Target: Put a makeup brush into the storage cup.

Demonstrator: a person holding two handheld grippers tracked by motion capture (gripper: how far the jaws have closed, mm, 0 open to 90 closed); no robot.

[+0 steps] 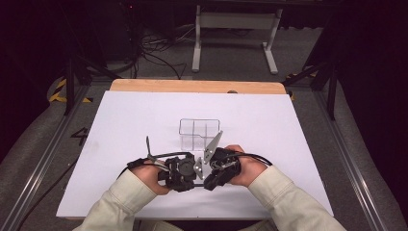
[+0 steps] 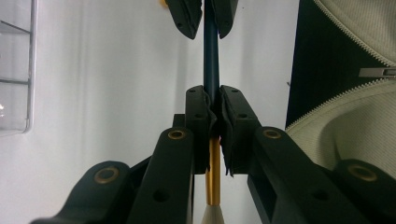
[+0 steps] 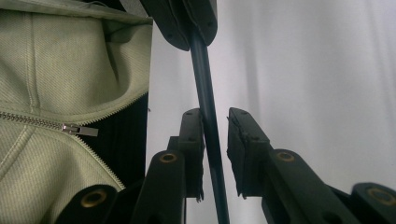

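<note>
Near the front edge of the white worktop we see both hands meeting, the left tongs and the right tongs facing each other almost nose to nose. Between them runs a slim dark brush handle with a gold ferrule and a pale tuft at its end.

From the left gripper view we watch the left tongs clamped tight on the handle, pads pressed against it from both sides just above the ferrule; the handle runs on up into the jaws of the other tool at the top of that picture.

From the right gripper view we get the right tongs: the handle lies against the left-hand pad, while a clear gap separates it from the right-hand pad, so we call these jaws narrowly parted around the handle and not gripping it. At the top of that view the left tool's jaws pinch the same handle.

Just beyond the hands stands a clear plastic divided box on the sheet. A cream zipped jacket sits at the side of both gripper views.
</note>
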